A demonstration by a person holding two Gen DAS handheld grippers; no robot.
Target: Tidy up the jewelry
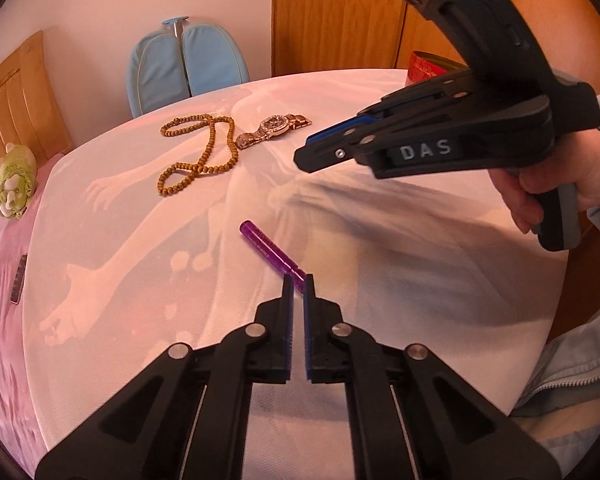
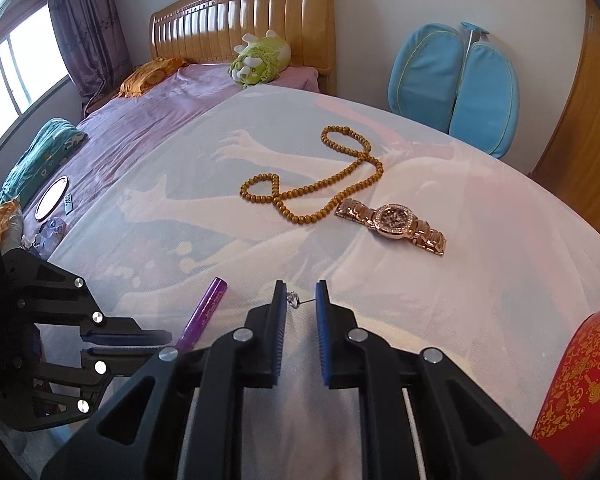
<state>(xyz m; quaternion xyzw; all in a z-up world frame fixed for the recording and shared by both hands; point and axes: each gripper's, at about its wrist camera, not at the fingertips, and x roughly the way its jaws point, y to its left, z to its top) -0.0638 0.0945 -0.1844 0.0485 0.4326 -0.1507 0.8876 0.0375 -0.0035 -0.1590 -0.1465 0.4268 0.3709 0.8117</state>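
Left gripper (image 1: pixel 298 280) bottom centre of its own view, jaws pinched on the thin end of a purple tube (image 1: pixel 266 246), which lies diagonally toward upper left on the pale printed cloth (image 1: pixel 140 240). Right gripper (image 2: pixel 301 286) bottom centre of right wrist view, jaws narrowed around a small silvery ring-like piece on a thin pin (image 2: pixel 295 300); whether the pads actually press it, cannot tell. In left view the right gripper reaches in from the right edge, held by a hand (image 1: pixel 548 184). Wooden bead necklace (image 2: pixel 312 184) looped mid-frame, well apart from both grippers; rose-gold watch (image 2: pixel 392 220) just right of it, strap end near the beads. Red patterned box (image 2: pixel 580 380) lower right corner. Green plush toy (image 2: pixel 260 58) upper centre on bed, blue chair back (image 2: pixel 452 84) upper right.
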